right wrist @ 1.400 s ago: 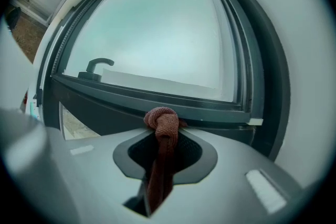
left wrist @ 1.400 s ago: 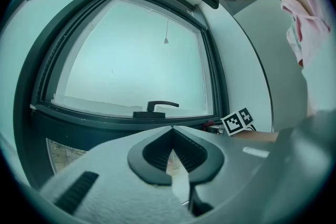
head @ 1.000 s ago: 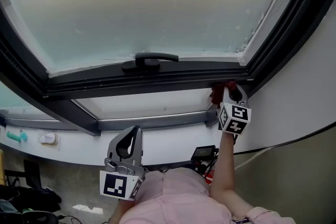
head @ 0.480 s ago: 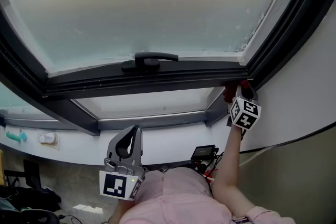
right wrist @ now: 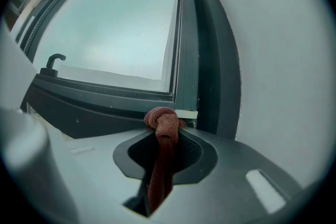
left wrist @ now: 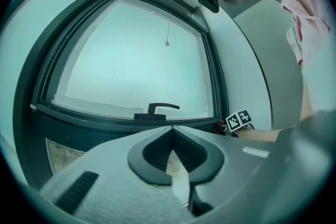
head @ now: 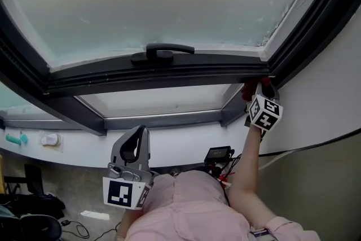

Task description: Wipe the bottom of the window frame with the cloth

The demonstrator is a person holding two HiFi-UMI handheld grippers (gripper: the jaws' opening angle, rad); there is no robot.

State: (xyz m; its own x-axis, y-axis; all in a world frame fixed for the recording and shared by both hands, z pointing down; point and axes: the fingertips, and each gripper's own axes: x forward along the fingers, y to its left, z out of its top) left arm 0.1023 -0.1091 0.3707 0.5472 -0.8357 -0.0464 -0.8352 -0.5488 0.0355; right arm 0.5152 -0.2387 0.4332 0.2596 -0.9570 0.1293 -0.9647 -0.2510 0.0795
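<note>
Window with frosted pane [head: 163, 3] in a dark window frame [head: 169, 73]. The frame's bottom rail crosses the head view from 9 o'clock to 3 o'clock. It meets the right upright in a corner at about 3 o'clock, beside the white wall [head: 316, 104].

Step in hand, as judged: a wiping pass along the bottom rail, with the cloth now at its right-hand end. The rail toward 9 o'clock is the long stretch that remains on view. The next move seems to call for drawing the cloth back along the rail toward 9 o'clock, passing under the window handle [head: 163, 53]. The wad would need pressing against the metal, with the grip firm enough that the cloth does not pull free.

Right gripper [head: 255, 87]: raised to that corner. Its jaws are clamped on a reddish-brown cloth [right wrist: 163, 120]. The strip runs down between them toward 6 o'clock. Its knotted wad stands proud of the tips at 12 o'clock, against the corner or just short of it; actual contact cannot be told.

Left gripper [head: 137, 138]: held low at 7 o'clock in the head view, well apart from the frame. Its jaws are closed tip to tip, with nothing between them.
</note>
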